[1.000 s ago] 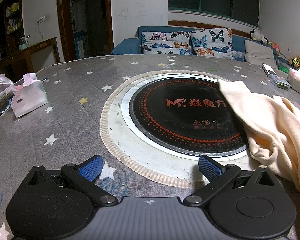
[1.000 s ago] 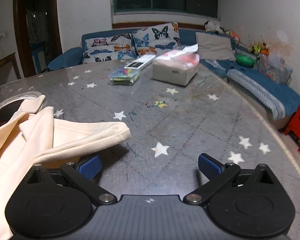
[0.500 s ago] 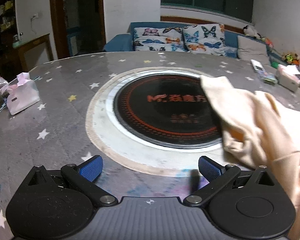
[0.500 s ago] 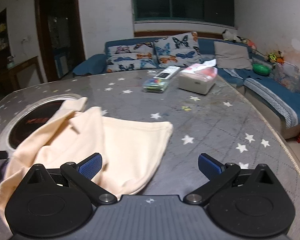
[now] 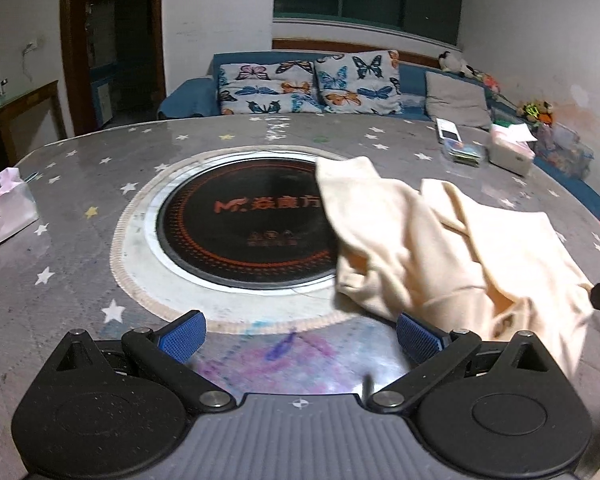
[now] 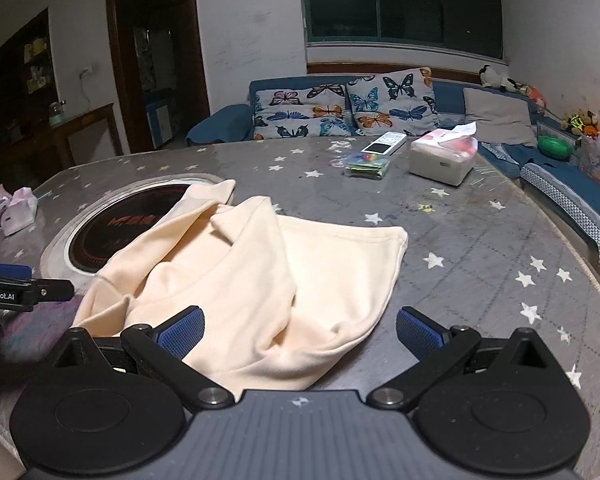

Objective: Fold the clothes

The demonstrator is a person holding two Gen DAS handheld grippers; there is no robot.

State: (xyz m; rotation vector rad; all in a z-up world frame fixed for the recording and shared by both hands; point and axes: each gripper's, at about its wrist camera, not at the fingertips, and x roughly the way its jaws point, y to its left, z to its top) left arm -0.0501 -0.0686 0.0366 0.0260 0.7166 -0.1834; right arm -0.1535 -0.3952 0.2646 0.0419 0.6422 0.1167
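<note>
The cream sweatshirt (image 6: 260, 280) lies crumpled (no fold yet); the left gripper (image 5: 300, 330) and right gripper (image 6: 298, 330) are spread, holding nothing.

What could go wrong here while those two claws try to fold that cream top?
The top lies bunched, one part draped over the black cooktop; if that is hot, the cloth might scorch. Both the left gripper and right gripper are open and hold nothing, so a grab into the heap may catch several layers. Dragging it could also nudge the tissue box.
</note>
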